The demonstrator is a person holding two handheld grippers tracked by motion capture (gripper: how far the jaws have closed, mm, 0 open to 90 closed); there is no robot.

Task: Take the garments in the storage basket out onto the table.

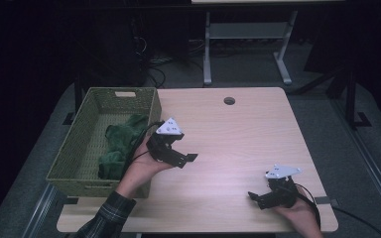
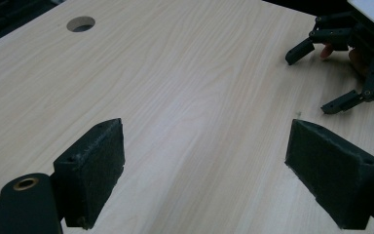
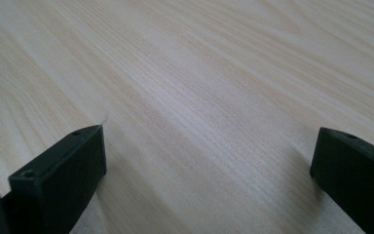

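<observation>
**Both grippers empty, cloth in the basket**

The right gripper (image 1: 259, 198) sits at the near edge of the table (image 1: 238, 134), jaws spread, holding nothing; the left gripper (image 1: 184, 159) hovers beside the basket (image 1: 74, 148), jaws likewise spread and empty; the green cloth (image 1: 119, 144) lies inside the basket, apparently put away. A clean finish means drawing both hands back without snagging the rim; a cable hole (image 1: 229, 101) lies far off; nothing blocks the way.
</observation>
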